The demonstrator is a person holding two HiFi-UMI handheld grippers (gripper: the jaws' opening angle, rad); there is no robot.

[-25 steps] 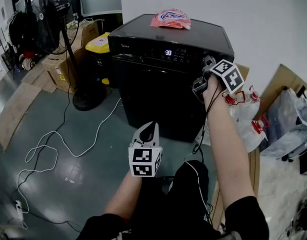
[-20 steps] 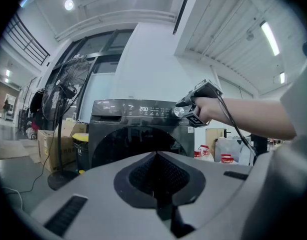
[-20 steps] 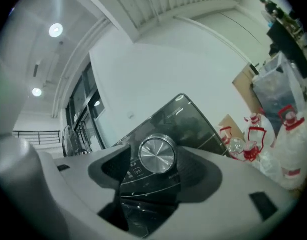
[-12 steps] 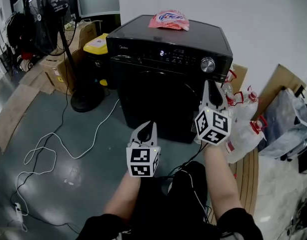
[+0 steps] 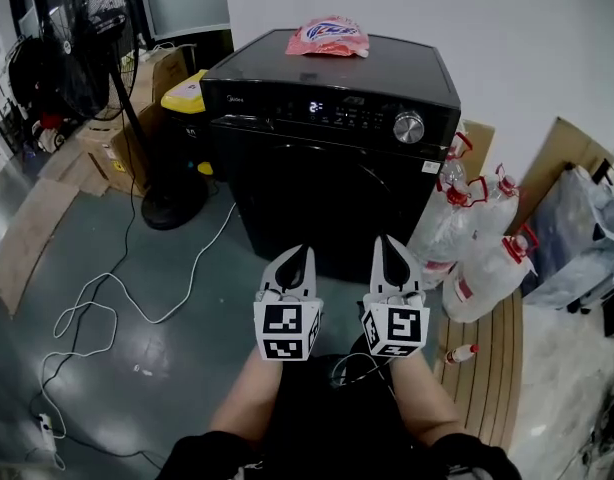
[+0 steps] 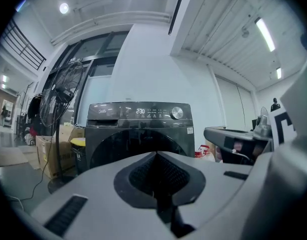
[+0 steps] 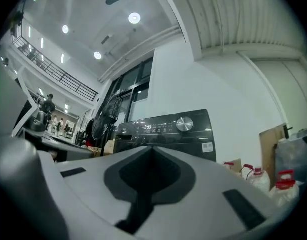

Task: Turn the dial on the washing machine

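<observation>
A black front-loading washing machine [image 5: 327, 168] stands ahead, with a silver dial [image 5: 408, 126] at the right end of its lit control panel. The dial [image 6: 177, 112] also shows in the left gripper view, and the dial [image 7: 184, 124] in the right gripper view. Both grippers hang side by side well in front of the machine, apart from it. My left gripper [image 5: 296, 254] is shut and empty. My right gripper [image 5: 391, 244] is shut too, its jaws having just closed on nothing.
A pink packet [image 5: 327, 36] lies on the machine's top. Several clear jugs with red caps [image 5: 477, 258] stand to its right beside cardboard. At the left are a standing fan [image 5: 97, 38], a yellow bin [image 5: 183, 94], boxes and loose white cables [image 5: 97, 308] on the floor.
My right gripper has come away from the dial, down and back towards me, rolled upright and shut its jaws. The left gripper has stayed put.
</observation>
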